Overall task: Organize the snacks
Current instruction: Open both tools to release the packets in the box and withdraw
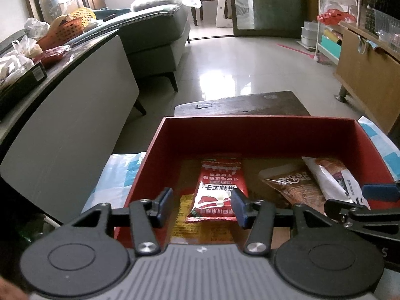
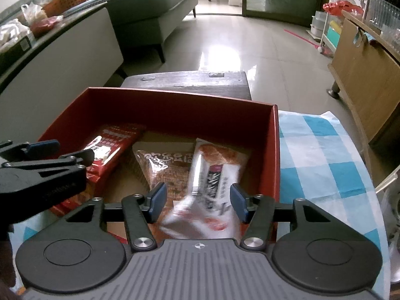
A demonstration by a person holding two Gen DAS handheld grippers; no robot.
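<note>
- While both claws hung released over the red box [image 2: 175, 110], the right claw [image 2: 197, 202] had apparently just dropped the white packet [image 2: 212, 175].
- Left claw [image 1: 201, 205] gaped above the red packet [image 1: 220, 187], gripping nothing.
- Next move probably called for fetching another snack.

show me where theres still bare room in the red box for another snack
The clearest bare floor of the red box is the strip along its far wall, beyond the packets, and the patch left of the red packet. The near right is crowded: the brown packet and white packet overlap there, with the right fingers over them.
</note>
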